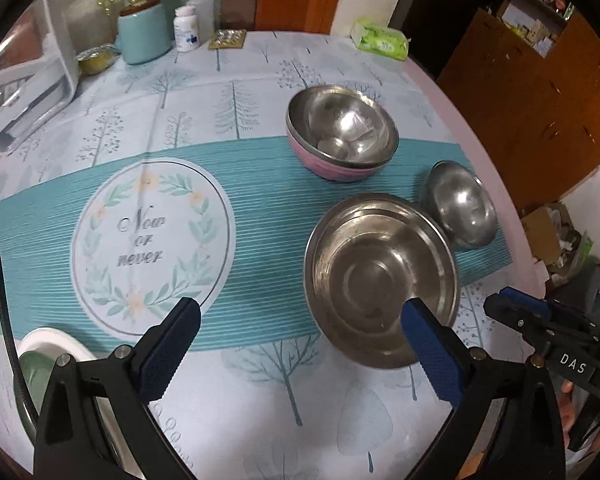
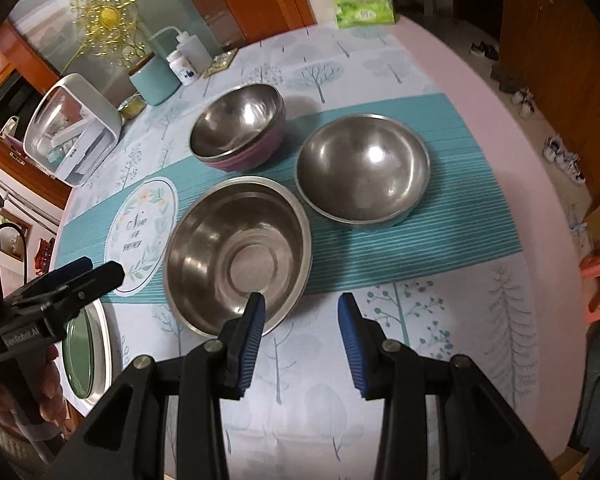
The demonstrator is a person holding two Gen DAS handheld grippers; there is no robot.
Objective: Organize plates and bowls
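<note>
A wide steel bowl [image 1: 380,276] [image 2: 240,252] sits on the tablecloth nearest both grippers. A round steel bowl [image 1: 462,206] [image 2: 364,168] stands to its right. Behind them a steel bowl nests in a pink bowl [image 1: 340,132] [image 2: 238,128]. A stack of plates [image 1: 48,356] [image 2: 86,348], white rim with green inside, lies at the near left edge. My left gripper [image 1: 300,356] is open and empty above the cloth, its right finger over the wide bowl's near rim. My right gripper [image 2: 302,340] is open and empty, its left finger over the same bowl's rim.
At the back of the table stand a teal jar [image 1: 144,32], a white pill bottle [image 1: 186,28], a squeeze bottle [image 1: 200,4], a clear storage box [image 1: 28,80] and a green tissue pack [image 1: 380,38]. The table's pink edge [image 2: 500,128] runs along the right.
</note>
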